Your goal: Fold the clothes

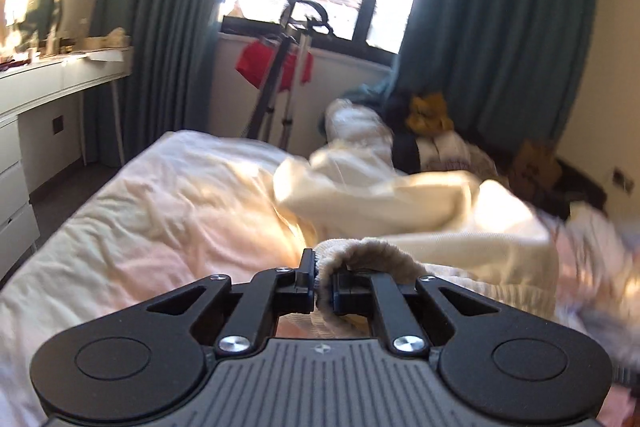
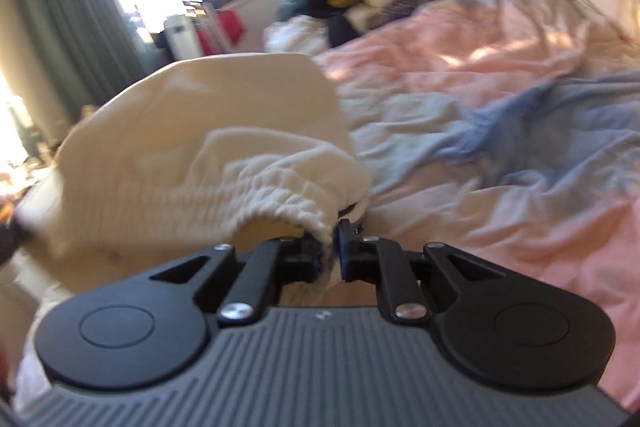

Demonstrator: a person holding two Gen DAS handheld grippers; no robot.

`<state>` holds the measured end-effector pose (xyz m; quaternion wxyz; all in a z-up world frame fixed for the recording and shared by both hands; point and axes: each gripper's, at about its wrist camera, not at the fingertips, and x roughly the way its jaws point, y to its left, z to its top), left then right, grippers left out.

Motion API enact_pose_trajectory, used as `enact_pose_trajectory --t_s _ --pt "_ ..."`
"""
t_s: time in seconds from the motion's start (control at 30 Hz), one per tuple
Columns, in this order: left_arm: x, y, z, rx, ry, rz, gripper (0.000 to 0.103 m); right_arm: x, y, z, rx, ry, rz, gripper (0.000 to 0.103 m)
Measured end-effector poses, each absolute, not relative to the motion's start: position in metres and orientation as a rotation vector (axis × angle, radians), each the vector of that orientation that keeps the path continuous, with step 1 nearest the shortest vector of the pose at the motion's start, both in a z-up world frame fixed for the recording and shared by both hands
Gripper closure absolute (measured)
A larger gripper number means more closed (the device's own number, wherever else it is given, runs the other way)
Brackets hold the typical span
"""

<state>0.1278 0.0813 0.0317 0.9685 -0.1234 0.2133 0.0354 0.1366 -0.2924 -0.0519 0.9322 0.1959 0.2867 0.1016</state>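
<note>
Left tool (image 1: 322,281), right tool (image 2: 334,253) both clamp cream garment (image 1: 400,195) waistband (over bed (image 1: 140,195)).

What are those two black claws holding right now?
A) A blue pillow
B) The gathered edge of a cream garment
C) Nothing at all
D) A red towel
B: the left gripper and the right gripper are each shut on the ribbed, elastic-looking edge of the cream garment, lifted above the bed.
</note>
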Motion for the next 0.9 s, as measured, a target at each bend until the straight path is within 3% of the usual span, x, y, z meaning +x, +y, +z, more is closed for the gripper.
enact_pose_trajectory --t_s 0.33,0.43,0.6,0.77,0.9 --pt "0.176 0.186 0.109 -0.185 0.343 0.236 0.095 0.073 -0.167 -0.01 0.417 0.505 0.635 0.09" --pt "0.196 0.228 0.097 -0.172 0.365 0.31 0.095 0.072 -0.114 -0.012 0.382 0.531 0.776 0.09" --pt "0.221 0.297 0.03 -0.218 0.497 0.404 0.095 0.091 -0.03 -0.04 0.288 0.623 0.951 0.089" --pt "0.22 0.339 -0.023 -0.255 0.561 0.383 0.094 0.103 -0.003 -0.067 0.241 0.682 0.994 0.09" --pt "0.206 0.35 -0.027 -0.303 0.542 0.365 0.085 0.102 -0.001 -0.062 0.212 0.682 1.006 0.087"
